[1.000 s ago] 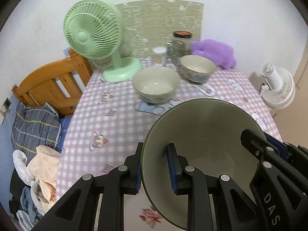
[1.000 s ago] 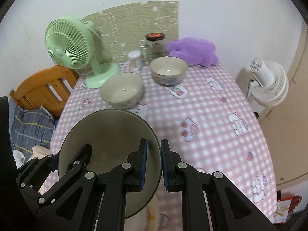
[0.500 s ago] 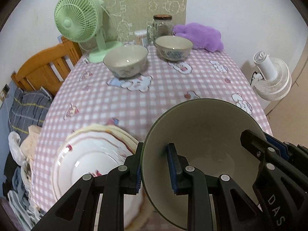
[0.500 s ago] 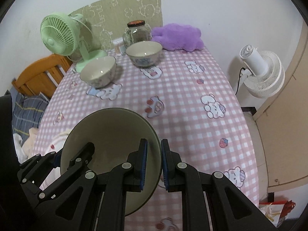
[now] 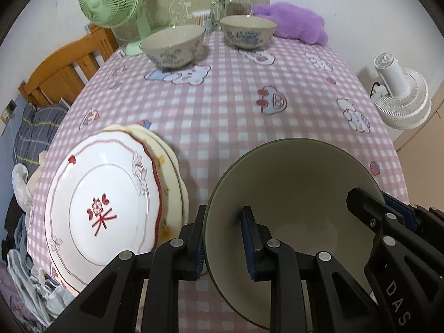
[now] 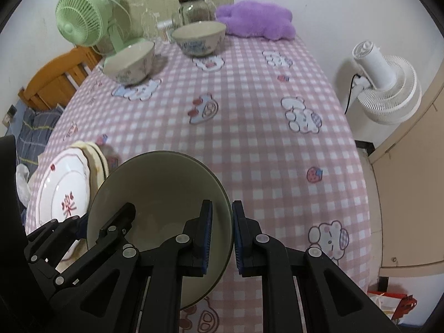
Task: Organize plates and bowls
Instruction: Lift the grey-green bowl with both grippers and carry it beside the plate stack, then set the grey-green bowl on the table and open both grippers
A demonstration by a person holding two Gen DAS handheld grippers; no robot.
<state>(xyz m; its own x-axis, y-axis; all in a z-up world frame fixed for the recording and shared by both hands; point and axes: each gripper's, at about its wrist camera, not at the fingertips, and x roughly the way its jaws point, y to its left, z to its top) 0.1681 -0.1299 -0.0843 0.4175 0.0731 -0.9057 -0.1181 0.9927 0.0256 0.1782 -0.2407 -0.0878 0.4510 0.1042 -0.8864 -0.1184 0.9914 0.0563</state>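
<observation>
A large grey-green bowl (image 5: 294, 194) (image 6: 158, 191) hangs above the near end of the table, held by both grippers. My left gripper (image 5: 223, 241) is shut on the bowl's left rim, and my right gripper (image 6: 222, 234) is shut on its right rim. Left of the bowl lies a stack of plates (image 5: 102, 208) (image 6: 63, 191), topped by a white plate with red trim. Two patterned bowls stand at the far end: one nearer the fan (image 5: 173, 45) (image 6: 129, 62), one further right (image 5: 248, 32) (image 6: 199, 37).
The table wears a pink checked cloth (image 5: 222, 105) (image 6: 249, 127). At the back stand a green fan (image 5: 111, 2), a glass jar (image 5: 233, 1) and a purple plush (image 5: 294, 22). A white fan (image 6: 385, 88) stands off the right edge. A wooden chair (image 5: 63, 72) and clothes lie left.
Both grippers have carried the grey-green bowl back toward the near end of the table and lower. The plate stack has come into view on the left and the far bowls have receded.
</observation>
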